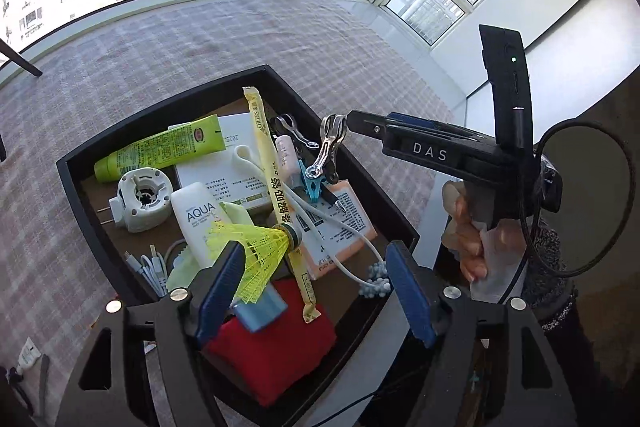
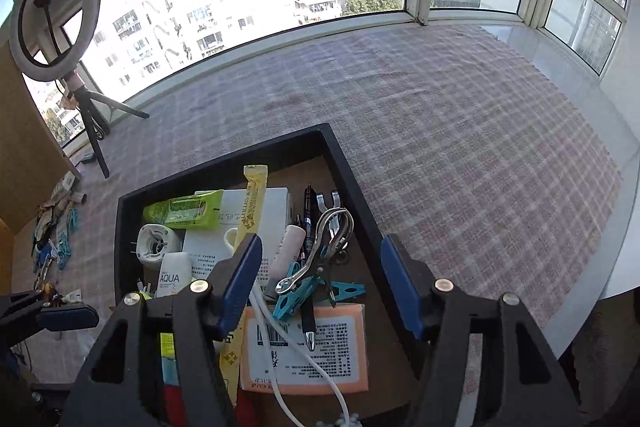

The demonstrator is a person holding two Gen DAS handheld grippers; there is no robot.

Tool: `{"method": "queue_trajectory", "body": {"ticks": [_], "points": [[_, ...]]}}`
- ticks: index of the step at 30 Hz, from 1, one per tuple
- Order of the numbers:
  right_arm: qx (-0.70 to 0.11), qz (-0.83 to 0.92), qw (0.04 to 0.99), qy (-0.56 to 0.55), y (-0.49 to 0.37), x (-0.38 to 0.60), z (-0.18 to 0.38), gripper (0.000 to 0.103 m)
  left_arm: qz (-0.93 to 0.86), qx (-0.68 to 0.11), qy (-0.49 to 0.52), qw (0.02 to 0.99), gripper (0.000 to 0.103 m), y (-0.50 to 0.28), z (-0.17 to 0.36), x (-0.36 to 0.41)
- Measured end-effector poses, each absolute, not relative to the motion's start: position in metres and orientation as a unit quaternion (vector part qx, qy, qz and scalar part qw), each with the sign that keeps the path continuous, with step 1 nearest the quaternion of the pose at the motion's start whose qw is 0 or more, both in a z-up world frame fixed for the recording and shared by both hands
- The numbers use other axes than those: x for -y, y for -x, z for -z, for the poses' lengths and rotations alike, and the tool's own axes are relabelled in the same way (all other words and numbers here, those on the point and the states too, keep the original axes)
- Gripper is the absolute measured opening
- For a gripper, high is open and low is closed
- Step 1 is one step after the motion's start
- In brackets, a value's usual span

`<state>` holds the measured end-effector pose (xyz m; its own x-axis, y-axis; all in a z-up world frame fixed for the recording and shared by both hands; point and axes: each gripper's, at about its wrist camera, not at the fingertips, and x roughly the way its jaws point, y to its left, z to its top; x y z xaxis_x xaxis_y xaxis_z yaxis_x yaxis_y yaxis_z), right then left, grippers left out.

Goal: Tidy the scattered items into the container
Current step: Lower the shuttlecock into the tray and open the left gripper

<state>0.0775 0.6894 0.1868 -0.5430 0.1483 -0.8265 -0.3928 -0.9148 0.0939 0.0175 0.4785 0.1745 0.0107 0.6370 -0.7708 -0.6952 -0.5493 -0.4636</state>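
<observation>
A black tray holds many items: a green tube, a white AQUA bottle, a yellow shuttlecock, a long yellow sachet, a red cloth and an orange packet. A metal clip stands on a blue clothespin. My left gripper is open above the near part of the tray. My right gripper is open over the tray, with the metal clip between its fingers, free of them. In the left wrist view, its fingertips sit just right of the clip.
The tray sits on a pink plaid cloth by the windows. A ring light on a tripod stands at the far left. Several small loose items lie on the cloth left of the tray. A small tube lies at the near left.
</observation>
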Motion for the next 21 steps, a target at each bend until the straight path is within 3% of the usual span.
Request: {"method": "queue_trajectory", "body": {"ticks": [13,21], "points": [[-0.136,-0.878,0.129,0.441,-0.074,-0.673,-0.194,0.061,-0.732,-0.003,0.526,0.432,0.067,0.008,-0.181,-0.435],[-0.132,-0.889,0.062,0.435,-0.07,-0.632,-0.197,0.062,-0.773,0.006,0.515,0.371,0.067,0.028,-0.185,-0.36]]}}
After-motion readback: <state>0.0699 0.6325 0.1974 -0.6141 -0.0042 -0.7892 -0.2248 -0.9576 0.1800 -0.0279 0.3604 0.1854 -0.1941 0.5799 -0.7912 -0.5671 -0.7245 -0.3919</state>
